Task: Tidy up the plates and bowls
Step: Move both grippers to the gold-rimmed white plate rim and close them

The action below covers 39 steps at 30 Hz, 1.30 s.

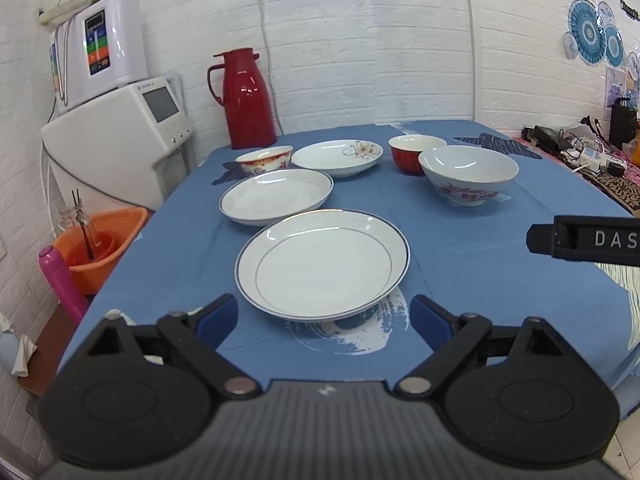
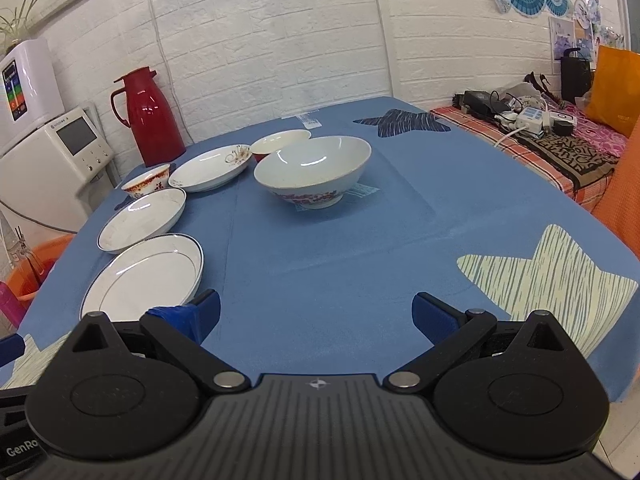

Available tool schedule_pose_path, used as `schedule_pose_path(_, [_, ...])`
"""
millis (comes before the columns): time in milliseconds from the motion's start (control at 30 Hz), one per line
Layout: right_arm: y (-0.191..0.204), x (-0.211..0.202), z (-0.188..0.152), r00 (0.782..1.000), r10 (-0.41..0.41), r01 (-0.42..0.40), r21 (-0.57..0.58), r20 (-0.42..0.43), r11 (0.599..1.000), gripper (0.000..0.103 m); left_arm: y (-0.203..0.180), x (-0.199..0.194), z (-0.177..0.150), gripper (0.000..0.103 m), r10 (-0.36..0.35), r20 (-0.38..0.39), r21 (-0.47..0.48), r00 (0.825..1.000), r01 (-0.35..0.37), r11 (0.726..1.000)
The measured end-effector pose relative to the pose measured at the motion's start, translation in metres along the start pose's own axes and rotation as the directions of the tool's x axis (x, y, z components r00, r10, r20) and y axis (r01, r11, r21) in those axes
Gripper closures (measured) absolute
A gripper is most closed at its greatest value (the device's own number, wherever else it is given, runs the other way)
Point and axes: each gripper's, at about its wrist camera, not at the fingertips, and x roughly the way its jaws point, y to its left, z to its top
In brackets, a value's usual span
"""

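Observation:
Three white plates lie on the blue tablecloth: a blue-rimmed plate (image 1: 322, 262) (image 2: 146, 271) nearest, a deeper blue-rimmed plate (image 1: 276, 196) (image 2: 143, 218) behind it, and a flower-print plate (image 1: 337, 156) (image 2: 210, 167) farther back. A small red-patterned bowl (image 1: 265, 160) (image 2: 146, 185), a red bowl (image 1: 416, 153) (image 2: 280, 142) and a large white bowl with red flowers (image 1: 468, 174) (image 2: 313, 171) stand nearby. My left gripper (image 1: 323, 322) is open, just before the nearest plate. My right gripper (image 2: 316, 314) is open and empty over bare cloth, right of that plate.
A red thermos jug (image 1: 245, 98) (image 2: 149, 115) stands at the table's back left. White appliances (image 1: 120, 136) and an orange basin (image 1: 102, 242) are off the left edge. A cluttered side table (image 2: 532, 128) lies to the right.

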Motion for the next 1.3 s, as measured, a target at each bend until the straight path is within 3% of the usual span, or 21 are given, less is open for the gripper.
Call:
schedule_pose_path(167, [0.007,0.000,0.006,0.999,0.009,-0.008,-0.028,0.047,1.000,0.014,0.006,0.005,0.005,0.011,0.014,0.004,-0.008,1.000,-0.014,1.000])
schedule_pose_path(633, [0.011,0.007,0.006,0.998,0.056,-0.056,-0.013,0.012,0.998,0.014,0.014,0.009,0.007,0.011,0.007,-0.009,-0.025,1.000,-0.007,1.000])
schedule_pose_path(833, [0.015,0.017,0.009,0.994,0.106,-0.106,-0.019,0.014,0.994,0.013,0.065,0.017,0.030,0.011,-0.002,-0.005,-0.077,1.000,0.001,0.997])
schedule_pose_path(1067, [0.050,0.068,0.032,0.979,0.176,-0.184,-0.077,-0.108,0.980,0.013,0.104,0.092,0.060,0.011,-0.040,-0.170,-0.020,0.985,0.037,0.999])
schedule_pose_path(1300, [0.068,0.118,0.036,0.953,0.202,-0.226,-0.086,-0.228,0.970,0.013,0.124,0.139,0.053,0.011,-0.150,-0.238,-0.090,0.959,0.132,0.987])
